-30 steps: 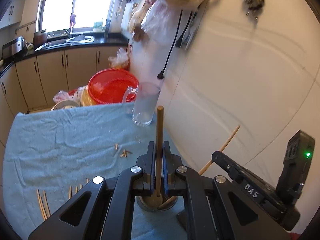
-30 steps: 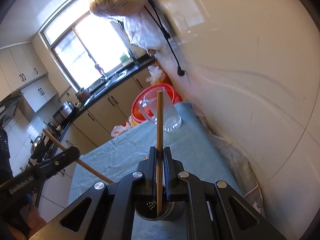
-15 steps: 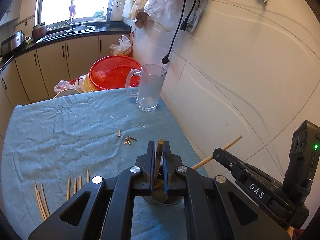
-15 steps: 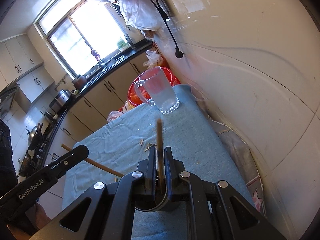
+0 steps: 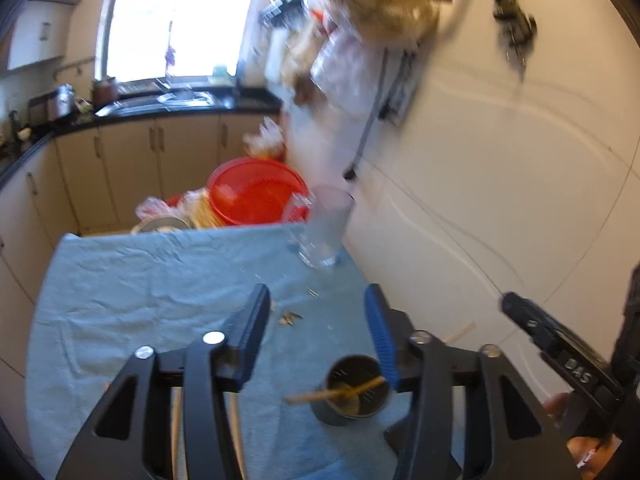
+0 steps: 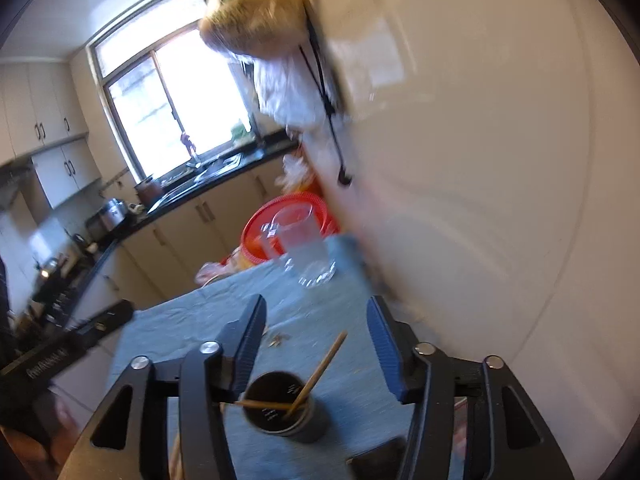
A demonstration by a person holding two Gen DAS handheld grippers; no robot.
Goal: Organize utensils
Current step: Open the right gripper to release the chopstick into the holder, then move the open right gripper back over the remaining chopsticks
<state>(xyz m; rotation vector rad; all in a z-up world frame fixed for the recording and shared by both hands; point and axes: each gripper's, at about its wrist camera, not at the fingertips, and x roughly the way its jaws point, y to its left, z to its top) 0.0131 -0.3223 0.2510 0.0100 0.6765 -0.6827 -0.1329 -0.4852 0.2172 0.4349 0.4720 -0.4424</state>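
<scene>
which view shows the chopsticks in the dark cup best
The right wrist view: both chopsticks stand clear of the fingers in the dark cup, one leaning up to the right and one lying across the rim. In the left wrist view a blue finger covers part of the chopsticks and cup.

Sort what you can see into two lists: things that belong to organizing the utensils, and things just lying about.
Job: chopsticks leaning in the holder; left gripper and right gripper, jaws opening, nothing between them.

Lying about: glass mug, red basin, crumbs, cloth.

Blue cloth [image 5: 132, 292] — bearing holder [image 5: 352, 396], glass mug [image 5: 324, 232].
</scene>
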